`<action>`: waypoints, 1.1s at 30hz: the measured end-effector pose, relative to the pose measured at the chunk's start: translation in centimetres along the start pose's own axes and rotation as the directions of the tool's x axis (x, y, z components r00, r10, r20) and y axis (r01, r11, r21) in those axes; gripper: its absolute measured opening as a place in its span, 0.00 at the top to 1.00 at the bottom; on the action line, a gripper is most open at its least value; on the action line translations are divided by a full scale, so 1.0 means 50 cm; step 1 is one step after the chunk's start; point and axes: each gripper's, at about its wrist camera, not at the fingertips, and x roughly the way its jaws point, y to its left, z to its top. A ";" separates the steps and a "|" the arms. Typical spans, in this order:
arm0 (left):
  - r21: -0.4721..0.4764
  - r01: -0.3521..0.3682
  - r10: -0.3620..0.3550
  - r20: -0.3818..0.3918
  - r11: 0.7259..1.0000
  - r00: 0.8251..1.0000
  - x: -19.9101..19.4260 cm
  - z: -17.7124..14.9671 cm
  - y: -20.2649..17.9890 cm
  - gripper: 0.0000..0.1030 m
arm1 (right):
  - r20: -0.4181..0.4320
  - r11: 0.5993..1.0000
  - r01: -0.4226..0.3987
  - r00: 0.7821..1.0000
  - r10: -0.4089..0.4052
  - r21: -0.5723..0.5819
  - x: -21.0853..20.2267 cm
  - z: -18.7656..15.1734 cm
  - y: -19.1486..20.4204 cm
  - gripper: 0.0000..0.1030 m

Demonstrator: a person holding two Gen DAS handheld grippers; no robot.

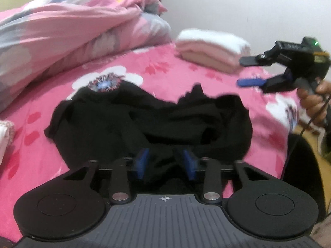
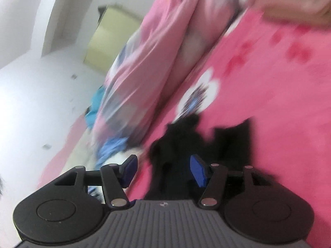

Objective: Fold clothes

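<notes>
A crumpled black garment (image 1: 144, 119) lies on the pink flowered bed sheet (image 1: 178, 70). My left gripper (image 1: 166, 163) is at its near edge, and black cloth is bunched between the blue pads (image 1: 142, 163), filling the gap. In the left wrist view my right gripper (image 1: 240, 72) hovers above the bed at the far right, held by a person's hand (image 1: 312, 101), its jaws wide apart with nothing between them. The blurred right wrist view shows the right gripper (image 2: 163, 170) open over the black garment (image 2: 186, 136), with its pads (image 2: 198, 171) clear of the cloth.
A folded stack of white and pale pink clothes (image 1: 213, 47) sits at the far side of the bed. A bunched pink quilt (image 1: 72, 31) fills the back left. Blue cloth (image 2: 111, 144) lies beside the quilt (image 2: 144, 62). A white item (image 1: 4, 136) is at the left edge.
</notes>
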 end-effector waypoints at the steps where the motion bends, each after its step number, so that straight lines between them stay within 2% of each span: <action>1: 0.002 -0.018 0.018 -0.013 1.000 1.000 0.002 -0.004 -0.003 0.81 | 0.025 0.999 0.032 0.999 -0.032 -0.012 -0.018 -0.003 -0.008 0.46; 5: -0.030 -0.076 0.075 -0.024 0.997 0.997 -0.006 -0.013 -0.010 0.95 | 0.032 0.991 0.106 0.994 -0.103 -0.080 -0.007 -0.005 -0.011 0.52; 9: -0.063 -0.132 0.133 0.015 0.989 0.991 -0.039 -0.013 -0.016 0.97 | 0.012 0.941 0.178 0.983 -0.182 -0.287 0.064 -0.012 0.029 0.53; 11: -0.089 -0.150 0.154 0.038 0.985 0.987 -0.066 -0.013 -0.016 0.97 | -0.016 0.911 0.197 0.976 -0.218 -0.363 0.102 -0.012 0.045 0.73; 12: -0.107 -0.161 0.166 0.047 0.981 0.985 -0.083 -0.014 -0.013 0.97 | -0.032 0.903 0.201 0.973 -0.230 -0.381 0.116 -0.014 0.047 0.94; 15: -0.161 -0.194 0.207 0.069 0.968 0.976 -0.136 -0.021 0.001 0.97 | -0.049 0.908 0.162 0.979 -0.195 -0.386 0.118 -0.025 0.058 0.99; 20: -0.279 -0.242 0.262 0.037 0.929 0.964 -0.184 -0.060 0.046 0.97 | -0.079 0.930 0.070 0.991 -0.105 -0.361 0.114 -0.050 0.083 1.00; 22: -0.335 -0.274 0.285 -0.014 0.902 0.958 -0.175 -0.079 0.074 0.97 | -0.096 0.935 0.048 0.992 -0.087 -0.351 0.118 -0.060 0.090 1.00; 25: -0.439 -0.289 0.294 -0.058 0.851 0.954 -0.164 -0.096 0.114 0.95 | -0.097 0.936 0.076 0.989 -0.115 -0.343 0.127 -0.067 0.087 0.99; 27: -0.443 -0.275 0.296 -0.023 0.853 0.955 -0.174 -0.096 0.116 0.94 | -0.087 0.938 0.095 0.988 -0.131 -0.333 0.123 -0.067 0.085 0.98; 29: -0.432 -0.258 0.297 0.024 0.864 0.955 -0.187 -0.094 0.112 0.85 | -0.062 0.935 0.098 0.990 -0.126 -0.342 0.105 -0.065 0.090 0.97; 31: -0.411 -0.238 0.292 0.073 0.880 0.954 -0.199 -0.093 0.108 0.70 | -0.036 0.926 0.103 0.992 -0.124 -0.363 0.086 -0.060 0.094 0.95; 33: -0.401 -0.201 0.265 0.110 0.894 0.958 -0.203 -0.093 0.110 0.64 | -0.026 0.913 0.127 0.989 -0.149 -0.387 0.080 -0.052 0.095 0.88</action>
